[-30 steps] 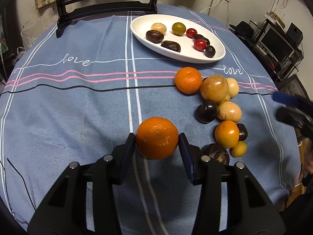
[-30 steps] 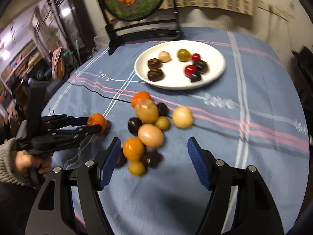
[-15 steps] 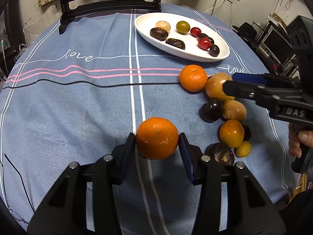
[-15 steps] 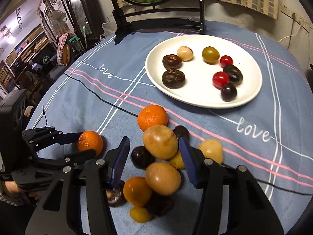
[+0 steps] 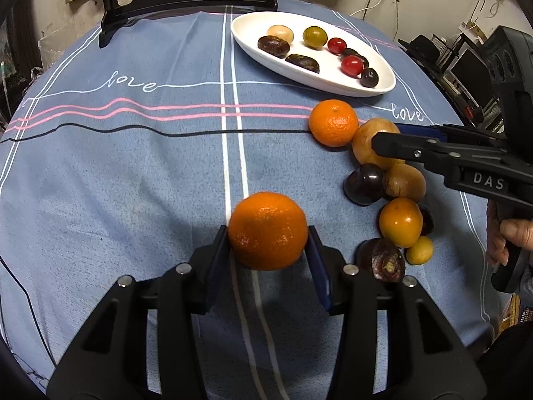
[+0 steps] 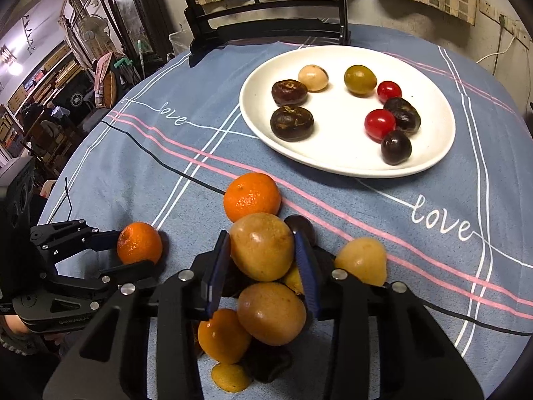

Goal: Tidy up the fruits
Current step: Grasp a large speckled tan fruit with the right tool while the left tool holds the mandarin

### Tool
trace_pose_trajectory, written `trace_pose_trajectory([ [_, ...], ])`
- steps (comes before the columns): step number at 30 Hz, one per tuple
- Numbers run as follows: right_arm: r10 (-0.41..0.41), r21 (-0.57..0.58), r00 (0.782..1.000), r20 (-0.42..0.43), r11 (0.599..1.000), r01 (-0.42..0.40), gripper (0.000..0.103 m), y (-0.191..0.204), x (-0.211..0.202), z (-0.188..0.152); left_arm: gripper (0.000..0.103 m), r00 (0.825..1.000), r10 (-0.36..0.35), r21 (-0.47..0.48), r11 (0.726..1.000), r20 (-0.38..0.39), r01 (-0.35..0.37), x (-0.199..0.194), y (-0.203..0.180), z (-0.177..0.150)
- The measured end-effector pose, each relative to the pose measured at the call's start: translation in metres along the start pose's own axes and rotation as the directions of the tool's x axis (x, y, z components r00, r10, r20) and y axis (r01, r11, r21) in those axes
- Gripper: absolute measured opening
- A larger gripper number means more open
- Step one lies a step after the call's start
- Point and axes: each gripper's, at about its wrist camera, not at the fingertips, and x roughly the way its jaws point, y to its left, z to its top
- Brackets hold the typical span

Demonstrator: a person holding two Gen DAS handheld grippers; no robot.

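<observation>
My left gripper [image 5: 268, 233] is shut on an orange tangerine [image 5: 268, 230] just above the blue tablecloth; it also shows in the right wrist view [image 6: 140, 243]. My right gripper [image 6: 263, 250] has closed around a large tan round fruit [image 6: 261, 246] at the top of a loose fruit pile; its pads touch both sides. In the left wrist view this fruit [image 5: 366, 143] sits beside a second tangerine [image 5: 333, 126]. A white plate [image 6: 336, 153] at the back holds several small fruits.
The pile holds another tan fruit [image 6: 271, 313], a small orange fruit [image 6: 221, 336], dark plums [image 5: 364, 183] and a small yellow fruit [image 5: 419, 250]. A pale fruit [image 6: 361, 260] lies to the right. A black stand [image 5: 186, 3] sits at the table's far edge.
My right gripper has moved forward and down onto the pile and closed its jaws around the large tan fruit. My left gripper has held the tangerine nearly still.
</observation>
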Motion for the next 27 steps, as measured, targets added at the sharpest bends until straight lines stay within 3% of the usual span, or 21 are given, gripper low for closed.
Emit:
trace_pose_trajectory([
  [7, 0.031, 0.055, 0.999, 0.034, 0.998, -0.033, 0.027, -0.006, -0.016, -0.004, 0.046, 1.0, -0.023, -0.027, 0.999, 0.002, 0.023, -0.001, 0.004, 0.0],
  [12, 0.071, 0.096, 0.997, 0.001, 0.993, -0.071, 0.027, -0.01, -0.006, -0.008, 0.046, 1.0, -0.017, -0.017, 1.0, -0.003, 0.017, -0.002, 0.003, -0.001],
  [17, 0.047, 0.048, 0.999, -0.025, 0.998, -0.046, 0.031, 0.002, 0.002, -0.006, 0.046, 1.0, -0.011, -0.011, 1.0, -0.002, 0.011, -0.002, 0.002, -0.002],
  [23, 0.027, -0.003, 0.996, -0.083, 1.0, -0.027, 0.047, 0.012, 0.02, -0.001, 0.046, 1.0, -0.009, -0.008, 1.0, -0.002, 0.009, -0.002, 0.002, -0.002],
  [27, 0.007, -0.052, 0.996, -0.086, 0.999, -0.012, 0.042, 0.021, 0.028, -0.003, 0.047, 1.0, -0.009, -0.005, 1.0, -0.004, 0.009, -0.001, 0.002, -0.001],
])
